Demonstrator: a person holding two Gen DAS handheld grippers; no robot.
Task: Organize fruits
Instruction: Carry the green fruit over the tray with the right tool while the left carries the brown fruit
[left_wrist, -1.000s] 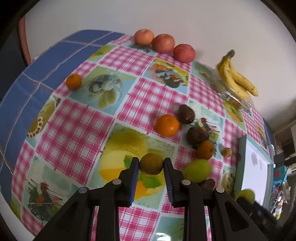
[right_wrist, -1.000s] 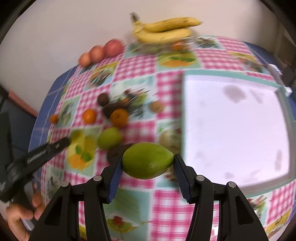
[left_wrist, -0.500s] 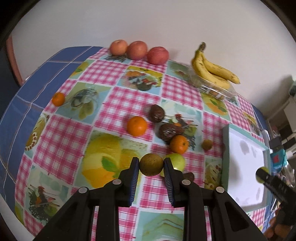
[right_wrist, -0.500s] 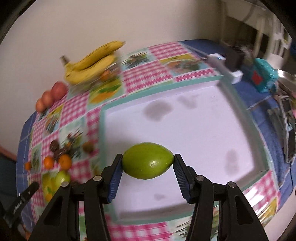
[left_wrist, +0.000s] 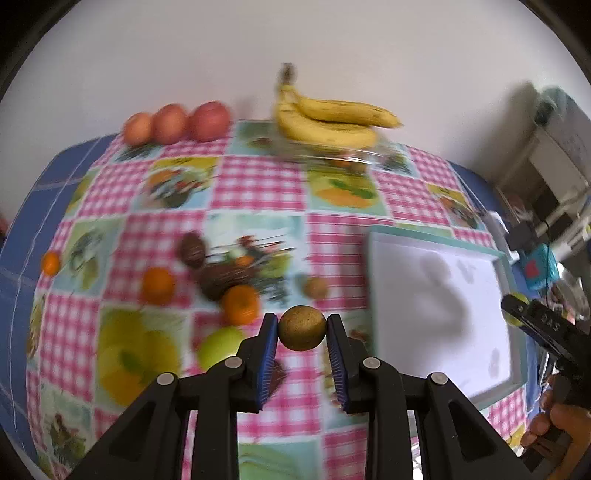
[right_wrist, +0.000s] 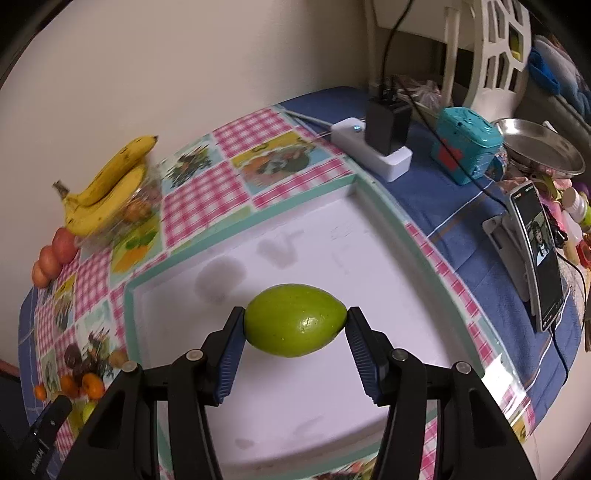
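Both grippers have swung toward the tray (right_wrist: 373, 206). Right gripper (right_wrist: 295, 325) clamps green fruit (right_wrist: 295, 319) by its tips; left gripper (left_wrist: 302, 332) clamps brown fruit (left_wrist: 302, 328). Risk: early release rolls either.

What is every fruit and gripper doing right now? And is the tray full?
Left gripper: shut on the brown fruit, held above the tablecloth.
Right gripper: shut on the green fruit, held over the tray.
Tray: empty.
Bananas: lying on a clear container.
Oranges: loose on the tablecloth.
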